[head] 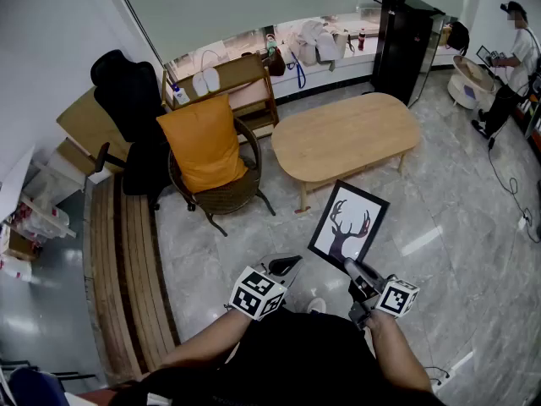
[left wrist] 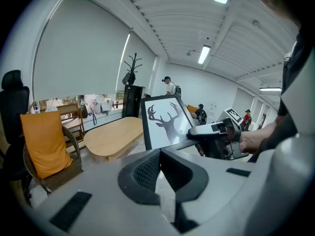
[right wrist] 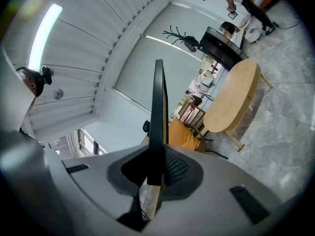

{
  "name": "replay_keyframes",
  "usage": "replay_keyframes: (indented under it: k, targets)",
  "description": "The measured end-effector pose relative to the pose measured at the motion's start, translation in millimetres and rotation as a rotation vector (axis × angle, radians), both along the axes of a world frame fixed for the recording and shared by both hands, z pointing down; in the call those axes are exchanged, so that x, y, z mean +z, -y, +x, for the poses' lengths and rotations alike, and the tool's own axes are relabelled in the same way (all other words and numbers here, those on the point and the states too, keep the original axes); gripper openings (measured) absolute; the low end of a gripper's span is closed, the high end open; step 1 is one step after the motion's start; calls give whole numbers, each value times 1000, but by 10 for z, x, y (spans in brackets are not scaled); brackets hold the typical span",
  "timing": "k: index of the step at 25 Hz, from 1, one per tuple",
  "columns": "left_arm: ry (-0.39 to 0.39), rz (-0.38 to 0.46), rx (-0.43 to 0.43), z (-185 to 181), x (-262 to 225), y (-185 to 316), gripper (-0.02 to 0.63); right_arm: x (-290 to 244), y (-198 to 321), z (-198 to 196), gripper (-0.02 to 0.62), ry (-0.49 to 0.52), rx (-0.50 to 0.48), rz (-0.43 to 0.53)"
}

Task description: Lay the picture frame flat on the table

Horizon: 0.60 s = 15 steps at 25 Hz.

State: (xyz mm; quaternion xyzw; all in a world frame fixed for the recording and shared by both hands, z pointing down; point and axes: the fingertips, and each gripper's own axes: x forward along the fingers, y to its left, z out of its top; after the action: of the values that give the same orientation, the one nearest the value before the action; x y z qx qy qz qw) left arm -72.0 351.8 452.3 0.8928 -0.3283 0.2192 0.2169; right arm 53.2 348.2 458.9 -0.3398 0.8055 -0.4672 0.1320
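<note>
The oval wooden table stands on the grey tiled floor. On that floor also stand a wicker chair beside the table, a slatted bench and a black cabinet.

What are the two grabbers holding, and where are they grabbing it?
The right gripper pinches the deer picture frame by its thin lower edge, near a corner. The left gripper holds nothing; its jaws are together.

Picture frame black, white print, dark deer silhouette; table pale wood; cushion orange.
</note>
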Motion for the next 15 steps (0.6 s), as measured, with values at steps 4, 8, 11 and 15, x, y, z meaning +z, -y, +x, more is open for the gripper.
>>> replay_keyframes:
  k: [4, 8, 11, 15]
  targets:
    - [1, 14, -35, -77, -20, 59, 0, -38, 9, -31, 37, 2, -6, 8]
    - [-13, 23, -38, -62, -28, 36, 0, -16, -11, -9, 37, -10, -11, 8]
    - [-13, 34, -38, -65, -32, 40, 0, -6, -1, -10, 37, -10, -12, 16]
    - [-26, 47, -45, -44, -64, 75, 0, -18, -1, 6, 37, -15, -14, 21]
